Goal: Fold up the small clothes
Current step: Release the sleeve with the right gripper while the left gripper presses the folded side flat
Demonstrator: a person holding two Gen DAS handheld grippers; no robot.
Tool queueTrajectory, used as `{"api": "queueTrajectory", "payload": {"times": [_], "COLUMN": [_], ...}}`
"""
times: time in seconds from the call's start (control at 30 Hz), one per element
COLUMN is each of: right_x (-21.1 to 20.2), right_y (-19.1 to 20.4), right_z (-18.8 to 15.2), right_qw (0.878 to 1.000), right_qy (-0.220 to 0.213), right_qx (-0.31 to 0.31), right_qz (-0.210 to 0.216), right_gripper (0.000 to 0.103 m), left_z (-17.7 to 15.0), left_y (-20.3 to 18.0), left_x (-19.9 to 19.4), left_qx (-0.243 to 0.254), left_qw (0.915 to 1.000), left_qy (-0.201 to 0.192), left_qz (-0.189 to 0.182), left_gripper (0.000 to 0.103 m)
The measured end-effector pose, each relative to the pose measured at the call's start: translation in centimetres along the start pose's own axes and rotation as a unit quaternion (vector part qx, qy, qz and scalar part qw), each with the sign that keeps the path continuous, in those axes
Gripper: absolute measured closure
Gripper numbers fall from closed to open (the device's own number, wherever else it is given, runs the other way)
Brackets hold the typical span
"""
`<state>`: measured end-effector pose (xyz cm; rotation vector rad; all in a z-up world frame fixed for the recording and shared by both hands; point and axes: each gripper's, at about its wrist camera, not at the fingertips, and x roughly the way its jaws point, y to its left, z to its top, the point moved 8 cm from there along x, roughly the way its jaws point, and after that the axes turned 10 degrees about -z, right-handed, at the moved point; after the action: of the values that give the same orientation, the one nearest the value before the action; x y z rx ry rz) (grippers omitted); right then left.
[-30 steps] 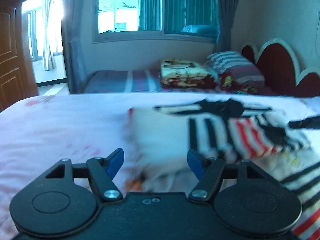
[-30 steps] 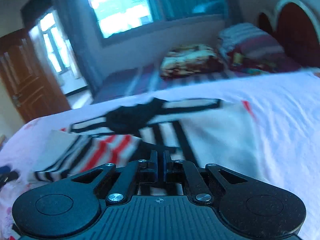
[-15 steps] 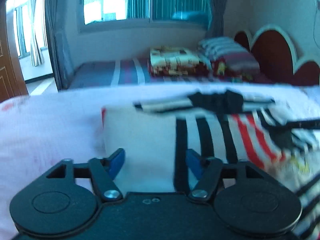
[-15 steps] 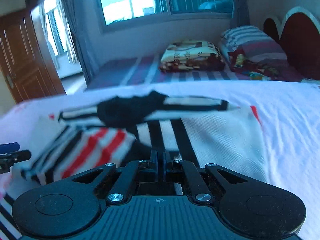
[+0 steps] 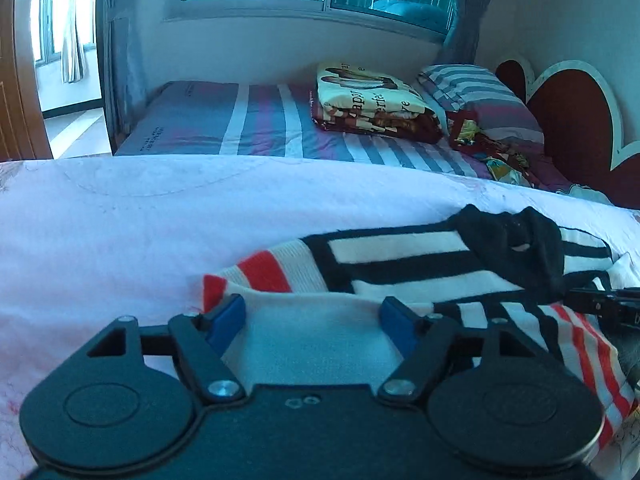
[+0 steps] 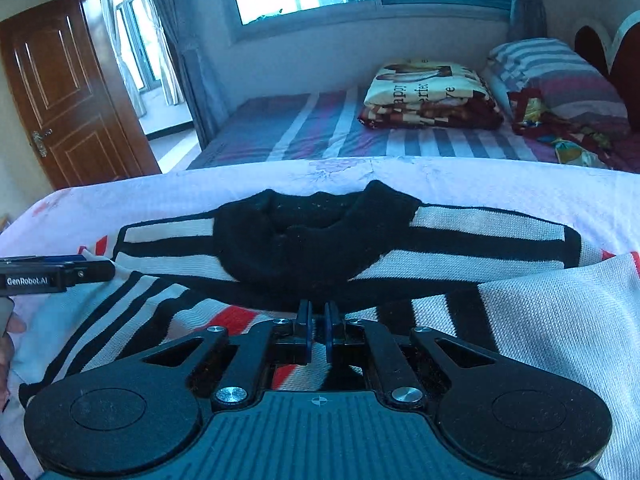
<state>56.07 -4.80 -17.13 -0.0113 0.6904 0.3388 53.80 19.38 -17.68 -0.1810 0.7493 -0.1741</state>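
Note:
A small knit sweater (image 5: 400, 256) with black, white and red stripes lies flat on the pink bed sheet (image 5: 120, 220), its black collar (image 6: 304, 232) at the far side. My left gripper (image 5: 311, 308) hovers low over the sweater's left edge. Its jaws are opening, with white cloth lying between the blue pads, which do not press on it. My right gripper (image 6: 318, 312) is shut just short of the collar, over the striped front, with nothing visibly clamped. Each gripper shows in the other's view: the left gripper (image 6: 80, 268) at the left edge, the right gripper (image 5: 600, 304) at the right edge.
A person's hand (image 6: 8, 332) shows at the left edge. Beyond the pink bed stands a second bed (image 5: 240, 128) with a folded blanket (image 5: 368, 100), a striped pillow (image 5: 480, 88) and a red headboard (image 5: 572, 120). A wooden door (image 6: 68, 92) stands at the left.
Both grippers have moved forward and lower over the sweater, toward the collar. The left jaws stand wider, and the sweater's white edge now lies between them.

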Motion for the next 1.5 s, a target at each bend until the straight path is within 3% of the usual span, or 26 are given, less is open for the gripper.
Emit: {"api": "queueTrajectory", "payload": {"times": [0.1, 0.17, 0.23, 0.27, 0.37, 0.43, 0.5, 0.53, 0.63, 0.73, 0.8, 0.93, 1.0, 1.1, 1.13, 1.23, 1.3, 1.33, 1.4, 1.5], "right_x": [-0.1, -1.3, -2.8, -2.8, -2.1, -1.3, -1.4, -1.7, -2.9, -1.5, -1.7, -3.3, -4.2, -4.7, -4.8, -6.0, -6.2, -6.2, -6.6, -7.3], "right_y": [0.2, 0.4, 1.4, 2.3, 4.6, 5.1, 5.1, 5.0, 4.6, 4.5, 4.0, -0.5, -3.2, -3.7, -3.5, -3.0, -3.1, -3.3, -3.4, -3.4], "right_z": [-0.2, 0.4, 0.9, 0.7, -0.6, -1.7, -1.7, -1.5, -1.0, -2.3, -2.5, -3.2, -3.9, -3.9, -3.6, -3.6, -4.8, -5.4, -5.7, -5.5], "right_qw": [1.000, 1.000, 0.999, 0.999, 0.999, 0.999, 0.999, 0.999, 0.999, 0.999, 0.999, 0.997, 0.998, 0.999, 0.998, 0.998, 0.998, 0.998, 0.998, 0.998], "right_qy": [-0.007, -0.020, -0.046, -0.039, -0.014, -0.004, -0.010, -0.008, -0.032, 0.000, -0.009, -0.014, -0.016, -0.016, -0.017, -0.031, -0.021, -0.020, -0.027, -0.020], "right_qx": [-0.010, 0.002, 0.005, 0.005, -0.008, -0.029, -0.036, -0.035, -0.030, -0.030, -0.028, -0.041, -0.010, 0.009, 0.014, 0.016, 0.009, 0.003, 0.004, -0.003], "right_qz": [-0.007, -0.010, 0.013, 0.030, 0.050, 0.029, 0.026, 0.023, 0.027, 0.022, 0.028, -0.059, -0.054, -0.050, -0.054, -0.053, -0.055, -0.056, -0.053, -0.059], "right_gripper": [0.099, 0.099, 0.099, 0.099, 0.099, 0.099, 0.099, 0.099, 0.099, 0.099, 0.099, 0.099, 0.099, 0.099, 0.099, 0.099, 0.099, 0.099, 0.099, 0.099], "left_z": [-0.2, 0.2, 0.4, 0.4, -0.5, -2.1, -3.0, -2.9, -1.8, -2.3, -3.1, -3.8, -4.5, -3.9, -3.4, -3.0, -3.8, -4.7, -5.6, -5.2], "left_y": [-0.4, -1.6, -4.0, -5.4, -8.9, -9.9, -10.4, -10.5, -11.2, -12.2, -11.9, -9.3, -8.2, -8.6, -9.2, -11.9, -13.4, -13.6, -13.1, -12.2], "left_x": [-0.4, -1.8, -3.5, -3.7, -2.2, -0.3, 0.3, 0.0, -1.6, 0.6, 1.2, -0.9, -2.0, -2.1, -2.2, -2.6, -2.4, -1.8, -1.4, -2.4], "left_qx": [0.011, 0.021, 0.030, 0.033, 0.042, 0.044, 0.070, 0.065, 0.057, 0.065, 0.070, 0.079, 0.086, 0.081, 0.081, 0.091, 0.100, 0.108, 0.095, 0.067], "left_qw": [0.9999, 0.9993, 0.9985, 0.9981, 0.9979, 0.9985, 0.9974, 0.9978, 0.9979, 0.9975, 0.9973, 0.9968, 0.9961, 0.9963, 0.9963, 0.9957, 0.9948, 0.9941, 0.9955, 0.9977], "left_qy": [-0.006, -0.015, -0.046, -0.050, -0.031, 0.007, 0.007, 0.011, -0.022, 0.016, 0.010, 0.001, -0.006, -0.007, -0.008, -0.021, -0.009, 0.007, -0.006, -0.005], "left_qz": [0.008, 0.026, 0.001, -0.012, -0.037, -0.031, -0.011, -0.008, -0.023, -0.022, -0.019, 0.014, 0.019, 0.028, 0.028, 0.002, -0.013, -0.008, -0.006, -0.010], "left_gripper": [0.028, 0.035, 0.031, 0.031, 0.031, 0.031, 0.029, 0.033, 0.033, 0.036, 0.030, 0.029, 0.028, 0.030, 0.035, 0.033, 0.033, 0.031, 0.025, 0.031]}}
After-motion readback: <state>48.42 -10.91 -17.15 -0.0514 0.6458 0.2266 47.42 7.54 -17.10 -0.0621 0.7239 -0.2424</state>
